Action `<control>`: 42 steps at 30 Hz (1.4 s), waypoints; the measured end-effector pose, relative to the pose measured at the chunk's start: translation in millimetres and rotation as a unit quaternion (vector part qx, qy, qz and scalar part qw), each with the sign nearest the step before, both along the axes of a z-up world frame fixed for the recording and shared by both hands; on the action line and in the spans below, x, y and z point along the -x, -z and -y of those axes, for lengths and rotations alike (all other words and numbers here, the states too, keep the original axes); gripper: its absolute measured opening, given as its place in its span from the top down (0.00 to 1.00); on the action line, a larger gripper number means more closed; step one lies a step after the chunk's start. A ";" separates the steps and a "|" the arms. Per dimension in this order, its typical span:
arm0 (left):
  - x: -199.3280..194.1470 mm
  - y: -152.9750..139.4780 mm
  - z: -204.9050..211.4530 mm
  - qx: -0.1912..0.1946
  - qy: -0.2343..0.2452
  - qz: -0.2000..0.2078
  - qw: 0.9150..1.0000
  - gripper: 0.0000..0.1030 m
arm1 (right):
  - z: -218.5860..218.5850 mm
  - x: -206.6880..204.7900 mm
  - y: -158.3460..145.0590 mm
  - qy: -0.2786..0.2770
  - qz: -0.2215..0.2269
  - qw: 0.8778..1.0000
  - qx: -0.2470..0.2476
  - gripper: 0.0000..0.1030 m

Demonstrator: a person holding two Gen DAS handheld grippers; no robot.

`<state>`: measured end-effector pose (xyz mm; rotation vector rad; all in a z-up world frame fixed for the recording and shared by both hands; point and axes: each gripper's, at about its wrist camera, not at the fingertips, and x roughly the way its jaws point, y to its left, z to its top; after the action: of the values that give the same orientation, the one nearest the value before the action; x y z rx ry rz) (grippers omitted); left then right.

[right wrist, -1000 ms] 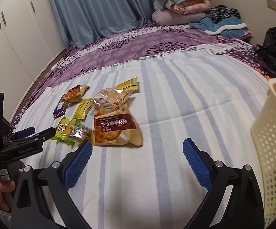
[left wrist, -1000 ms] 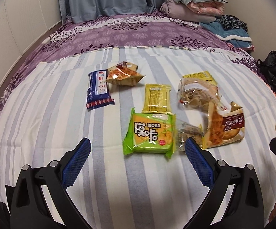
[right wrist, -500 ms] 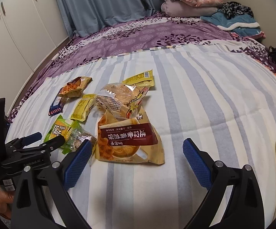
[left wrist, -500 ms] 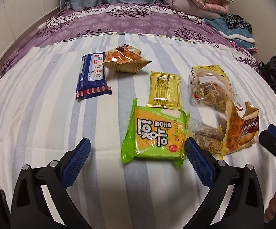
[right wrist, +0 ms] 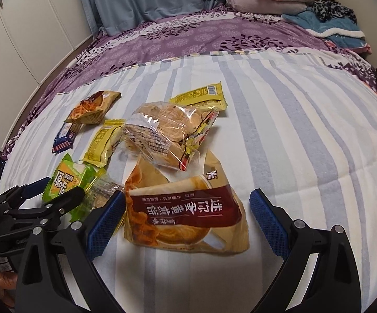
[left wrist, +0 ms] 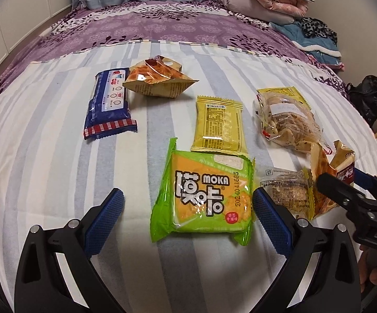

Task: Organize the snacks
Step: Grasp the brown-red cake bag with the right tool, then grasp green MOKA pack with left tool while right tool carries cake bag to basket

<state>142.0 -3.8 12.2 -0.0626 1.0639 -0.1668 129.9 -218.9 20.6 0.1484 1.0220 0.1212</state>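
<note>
Left claw [left wrist: 188, 208] is spread wide and empty, hanging low over the bed with the green packet [left wrist: 204, 195] sitting right between its blue ribbed pads [left wrist: 105, 216], low middle of that frame. Right claw [right wrist: 187, 212] is just as wide open, nothing in it, straddling the big tan pastry bag [right wrist: 185, 208] at bottom centre of its own view. Both snacks lie flat on the striped blanket [left wrist: 45, 156]. My guess is the green one is light and a bit puffy, slick film, square biscuit inside that would crack if squeezed hard, so I'd pinch it across the flat body or by the crimped side seam. The tan bag looks crinkly and floppy with air in it, probably better grabbed by the top edge or a corner than across the pastry. Moving out: a small clear-wrapped cake [left wrist: 284, 193] touches the green packet's right side, a shiny gold sachet [left wrist: 219, 125] sits just above it, and a clear bag of cookies [right wrist: 170, 133] is piled above the tan one, partly over a yellow packet [right wrist: 201, 96]. Upper left there's a blue wafer bar [left wrist: 109, 107] with a checked end, touching a crumpled brown waffle bag [left wrist: 157, 78]. Everything's glossy plastic on soft bedding, so stuff could slide or sink when pressed.
</note>
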 end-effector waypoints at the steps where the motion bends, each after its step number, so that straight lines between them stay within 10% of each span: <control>1: 0.2 0.6 -0.4 0.002 0.001 0.000 1.000 0.03 | -0.7 -1.2 2.1 -0.002 -0.002 1.000 -0.002 0.08; 39: 7.8 4.4 -4.7 -0.019 -0.002 -0.001 1.000 0.03 | 28.4 23.4 -4.4 0.030 0.016 0.999 0.002 0.22; 42: 9.2 3.8 -4.8 -0.038 -0.005 0.008 0.999 0.19 | 25.4 21.8 -4.7 0.025 0.017 1.000 0.001 0.22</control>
<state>132.8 1.0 8.5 0.0024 1.0539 -0.1180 108.1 -244.2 25.3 0.1703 0.9841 0.0769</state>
